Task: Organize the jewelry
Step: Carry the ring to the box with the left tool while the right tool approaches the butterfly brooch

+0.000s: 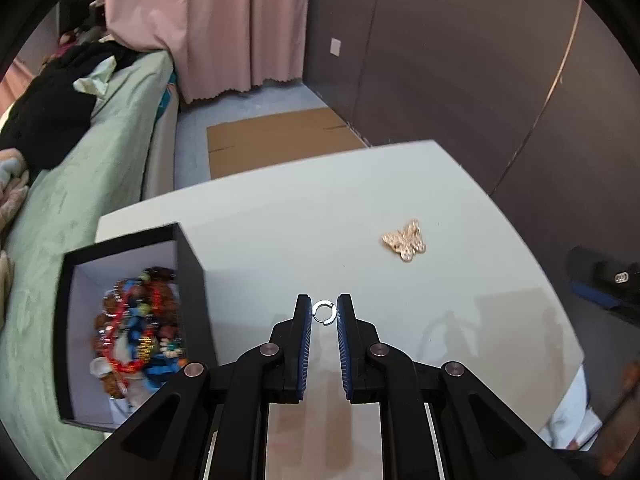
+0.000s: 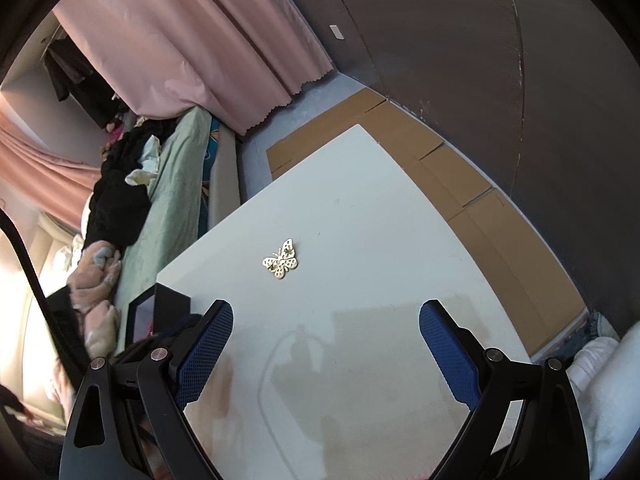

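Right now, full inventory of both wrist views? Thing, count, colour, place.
ring: 1, silver, clamped between the left fingers, above the table
butterfly brooch: 1, gold, lying loose mid-table
box: 1, black outside, white inside, open, at the table's left edge
beaded jewelry: a tangled pile, red, blue, brown, inside the box
table: 1, white
bed: 1, green sheet, left of the table, dark clothes piled on it
curtain: pink, behind the bed
cardboard: flat brown sheets on the floor beyond the table
left gripper: black, blue pads, shut on the ring
right gripper: black, blue pads, open, nothing held
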